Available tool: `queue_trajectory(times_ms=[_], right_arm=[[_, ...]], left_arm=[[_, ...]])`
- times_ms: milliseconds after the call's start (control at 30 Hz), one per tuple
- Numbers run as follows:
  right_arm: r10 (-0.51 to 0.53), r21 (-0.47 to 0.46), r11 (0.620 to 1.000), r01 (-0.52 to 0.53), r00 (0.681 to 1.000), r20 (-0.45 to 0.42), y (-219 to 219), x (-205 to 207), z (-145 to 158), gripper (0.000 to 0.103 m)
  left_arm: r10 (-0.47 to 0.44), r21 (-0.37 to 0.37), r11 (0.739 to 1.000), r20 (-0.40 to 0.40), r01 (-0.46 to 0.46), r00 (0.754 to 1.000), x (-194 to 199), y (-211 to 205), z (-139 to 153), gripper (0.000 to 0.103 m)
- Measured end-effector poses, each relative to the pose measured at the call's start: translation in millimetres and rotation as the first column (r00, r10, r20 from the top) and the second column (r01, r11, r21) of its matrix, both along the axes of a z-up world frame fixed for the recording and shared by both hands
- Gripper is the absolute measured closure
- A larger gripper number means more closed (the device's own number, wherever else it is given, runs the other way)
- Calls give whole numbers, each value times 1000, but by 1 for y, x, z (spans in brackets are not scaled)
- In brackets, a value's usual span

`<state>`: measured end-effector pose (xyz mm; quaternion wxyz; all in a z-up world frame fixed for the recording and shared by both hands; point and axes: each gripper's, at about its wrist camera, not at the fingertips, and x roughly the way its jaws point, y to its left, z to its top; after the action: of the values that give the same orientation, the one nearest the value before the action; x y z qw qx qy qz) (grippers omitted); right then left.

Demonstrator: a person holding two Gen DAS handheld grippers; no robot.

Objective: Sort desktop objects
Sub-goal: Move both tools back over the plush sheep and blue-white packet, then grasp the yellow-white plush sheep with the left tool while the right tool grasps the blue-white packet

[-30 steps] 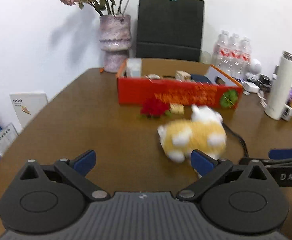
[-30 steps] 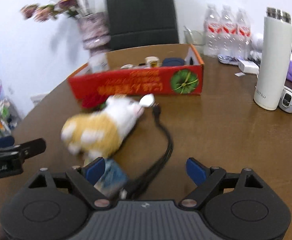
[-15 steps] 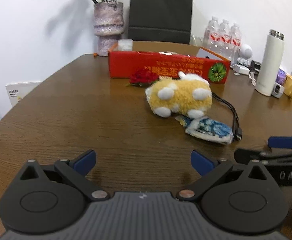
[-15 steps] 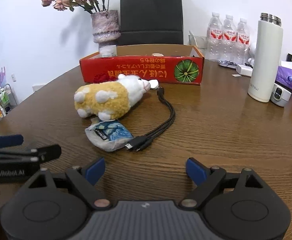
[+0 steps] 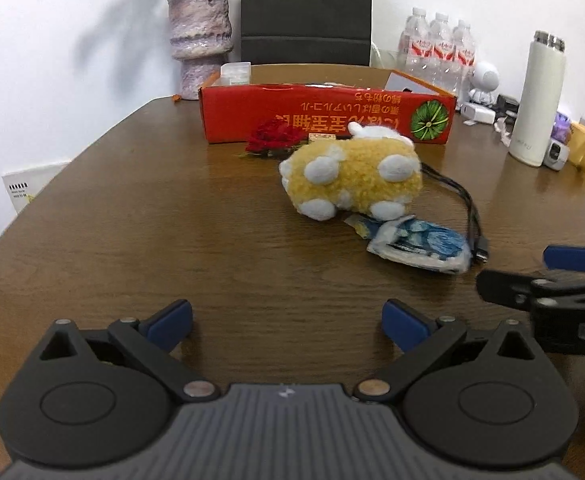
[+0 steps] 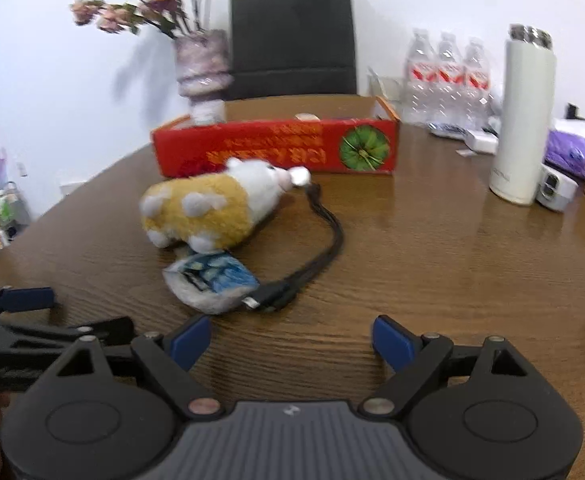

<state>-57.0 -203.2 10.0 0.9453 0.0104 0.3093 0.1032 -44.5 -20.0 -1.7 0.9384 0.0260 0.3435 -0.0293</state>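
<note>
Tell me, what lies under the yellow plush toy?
The blue-and-white packet is partly tucked under the plush toy; its near end sticks out. How far it reaches underneath, or anything else there, is hidden.

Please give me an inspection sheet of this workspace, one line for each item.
Surface: brown wooden table, bare in front of both tools.
Job's things: plush toy lying on its side; blue printed packet touching its near side; red rose by the red box, which already holds some small items.
Clutter: white flask, water bottles, small white and yellow items at the right edge.
Grippers: left gripper and right gripper both have jaws open, holding nothing.
Cables: black cable bundle runs from the toy's head to beside the packet.
Surroundings: vase with dried flowers, black bag, white wall.
</note>
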Motion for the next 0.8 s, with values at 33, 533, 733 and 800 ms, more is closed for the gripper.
queue_trajectory(times_ms=[33, 533, 733, 800], right_arm=[[34, -8, 999, -34, 999, 18, 4, 1, 3, 17], [159, 9, 987, -159, 987, -34, 24, 51, 1, 94], [-24, 74, 997, 20, 999, 44, -25, 38, 23, 97], [-90, 107, 991, 83, 994, 64, -44, 39, 30, 97]], left_arm=[[13, 2, 1000, -1, -13, 1000, 4, 3, 2, 0], [-241, -112, 962, 96, 251, 966, 97, -12, 55, 0], [-288, -116, 953, -49, 281, 956, 145, -54, 33, 7], [-270, -70, 962, -86, 264, 959, 151, -59, 23, 29]])
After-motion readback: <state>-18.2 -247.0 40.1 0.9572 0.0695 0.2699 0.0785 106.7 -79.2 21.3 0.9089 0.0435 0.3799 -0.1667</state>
